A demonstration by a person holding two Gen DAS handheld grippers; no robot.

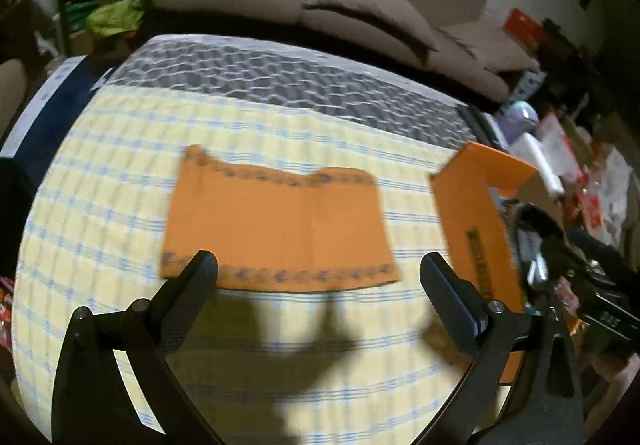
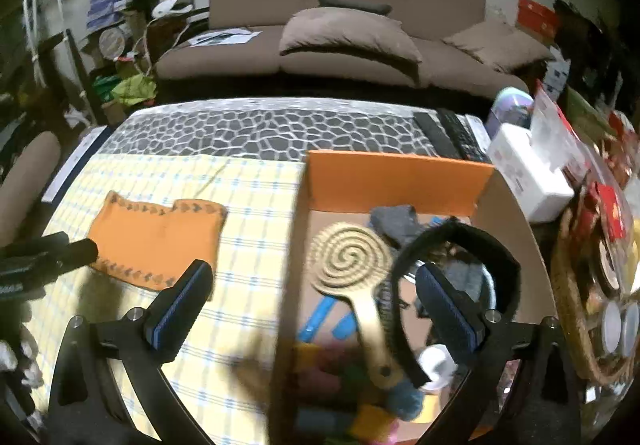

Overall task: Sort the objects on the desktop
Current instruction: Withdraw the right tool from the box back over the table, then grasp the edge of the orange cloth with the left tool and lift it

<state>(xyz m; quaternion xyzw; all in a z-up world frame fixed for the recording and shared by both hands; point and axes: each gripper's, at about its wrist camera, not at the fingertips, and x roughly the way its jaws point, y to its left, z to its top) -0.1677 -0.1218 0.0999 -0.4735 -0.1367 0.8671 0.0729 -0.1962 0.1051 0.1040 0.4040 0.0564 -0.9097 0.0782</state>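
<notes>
The right gripper (image 2: 314,279) hangs with its jaws spread wide and nothing between the pads. Its left finger (image 2: 182,305) is over the checked cloth (image 2: 248,229); its right finger (image 2: 448,305) is over the open orange box (image 2: 396,181). Between the fingers, inside the box, lies a spiral brush (image 2: 352,257), handle toward the camera. A black band (image 2: 460,245) arcs around the right fingertip. Blue and other coloured items below the brush are blurred. Left of the left finger, an orange pouch (image 2: 156,241) lies flat on the cloth, with the left gripper (image 2: 52,257) at its far edge. Beyond the table stands a brown sofa (image 2: 344,13).
</notes>
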